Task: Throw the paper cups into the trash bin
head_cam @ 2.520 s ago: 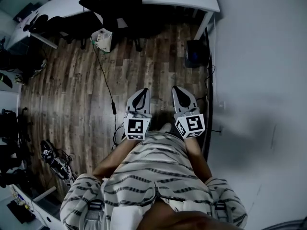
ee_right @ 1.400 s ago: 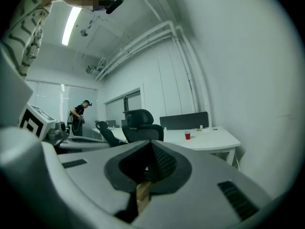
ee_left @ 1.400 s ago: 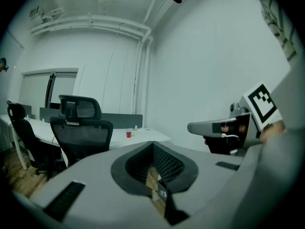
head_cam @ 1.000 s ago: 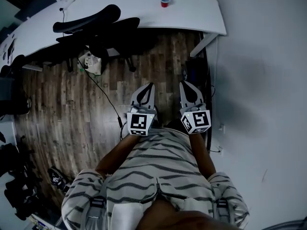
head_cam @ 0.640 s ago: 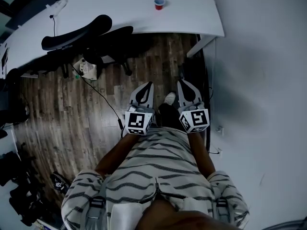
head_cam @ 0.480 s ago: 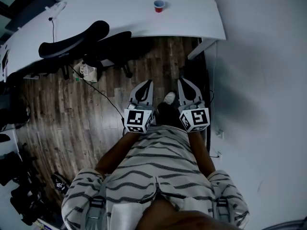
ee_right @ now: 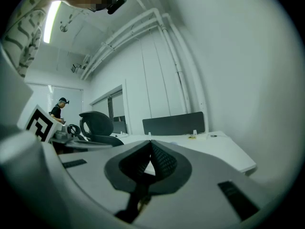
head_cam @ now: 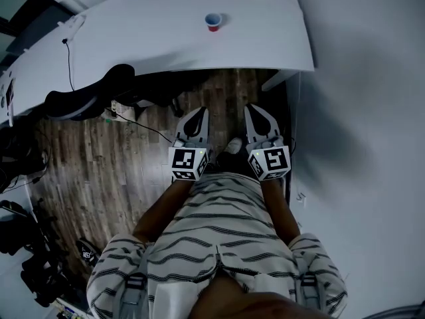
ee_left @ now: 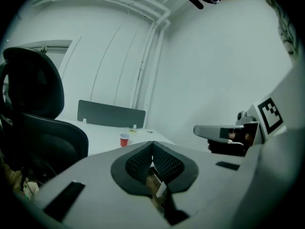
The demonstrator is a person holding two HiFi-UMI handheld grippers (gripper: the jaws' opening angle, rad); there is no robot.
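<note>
left gripper [head_cam: 198, 113] and right gripper [head_cam: 252, 109] side by side, fingers [ee_left: 143, 161] closed, empty, forearms [head_cam: 158, 212] held forward

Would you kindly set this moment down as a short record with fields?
cup: one red cup, upright on the desk, untouched
left claw: shut, empty
right claw: shut, empty
claw position: both over the floor, short of the desk
chair: black, at the desk's near edge
bin: not in view
</note>
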